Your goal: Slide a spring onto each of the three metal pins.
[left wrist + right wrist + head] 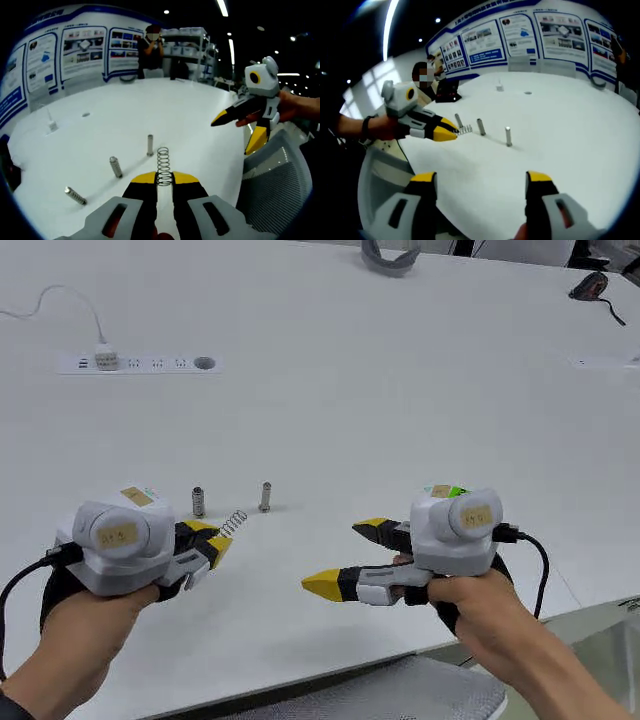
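My left gripper (pixel 213 541) (pixel 164 177) is shut on a small steel spring (pixel 233 523) (pixel 163 165), which sticks out beyond its yellow tips. Just past it, three short metal pins stand upright on the white table. A bare pin (pixel 265 496) (pixel 150 145) (pixel 508 136) is on the right. A darker, ribbed-looking pin (pixel 198 501) (pixel 115 166) (pixel 481 126) stands left of it. The third pin (pixel 75 195) (pixel 458 120) is further left. My right gripper (pixel 340 556) (pixel 481 177) hovers open and empty to the right, and it appears in the left gripper view (pixel 231 136).
A white power strip (pixel 140 363) with a plugged cable lies at the back left. A grey curved object (pixel 390 255) and a dark device (pixel 590 285) sit at the far edge. A mesh chair (pixel 400 690) is below the table's front edge (pixel 330 665). A person (pixel 151 50) stands beyond the table.
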The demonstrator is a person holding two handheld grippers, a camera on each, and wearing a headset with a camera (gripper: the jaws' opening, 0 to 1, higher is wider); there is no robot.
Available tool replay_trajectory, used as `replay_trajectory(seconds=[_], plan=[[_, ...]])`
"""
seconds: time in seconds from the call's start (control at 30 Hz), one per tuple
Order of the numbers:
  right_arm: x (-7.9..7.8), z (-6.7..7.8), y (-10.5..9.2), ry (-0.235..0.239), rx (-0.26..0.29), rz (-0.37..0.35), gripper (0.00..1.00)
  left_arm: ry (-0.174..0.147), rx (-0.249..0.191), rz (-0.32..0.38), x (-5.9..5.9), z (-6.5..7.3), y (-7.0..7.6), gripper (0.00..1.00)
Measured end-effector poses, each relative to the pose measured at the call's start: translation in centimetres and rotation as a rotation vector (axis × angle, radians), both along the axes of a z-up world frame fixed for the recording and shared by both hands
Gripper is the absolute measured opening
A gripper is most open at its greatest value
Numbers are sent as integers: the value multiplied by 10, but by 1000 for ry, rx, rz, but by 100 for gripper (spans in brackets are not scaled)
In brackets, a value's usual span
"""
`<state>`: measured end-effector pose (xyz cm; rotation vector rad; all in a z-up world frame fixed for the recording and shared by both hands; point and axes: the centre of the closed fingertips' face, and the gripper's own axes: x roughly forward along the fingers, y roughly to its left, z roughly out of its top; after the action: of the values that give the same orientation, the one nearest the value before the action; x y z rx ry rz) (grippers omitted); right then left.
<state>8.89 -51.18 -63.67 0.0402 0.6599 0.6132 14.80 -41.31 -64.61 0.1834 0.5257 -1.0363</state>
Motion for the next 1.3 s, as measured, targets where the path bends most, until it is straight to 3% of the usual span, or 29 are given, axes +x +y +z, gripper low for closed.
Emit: replay_trajectory(seconds=[0.23, 0.57, 0.73, 1.03, 1.3], plan=[[10, 7, 13, -22, 14, 38, 70, -22, -19, 8, -3, 18, 6, 10], [24, 24, 38, -44, 114, 97, 63, -53, -37, -5, -8, 37, 15, 10], [27, 27, 47, -26, 172, 120, 56, -66, -33, -28, -14, 42, 13, 10], [37, 43, 57, 0, 334, 123, 45, -76, -30, -77, -28, 45, 6, 10], [38, 46, 73, 37, 408, 158, 35, -86, -33, -121, -37, 50, -6, 10]])
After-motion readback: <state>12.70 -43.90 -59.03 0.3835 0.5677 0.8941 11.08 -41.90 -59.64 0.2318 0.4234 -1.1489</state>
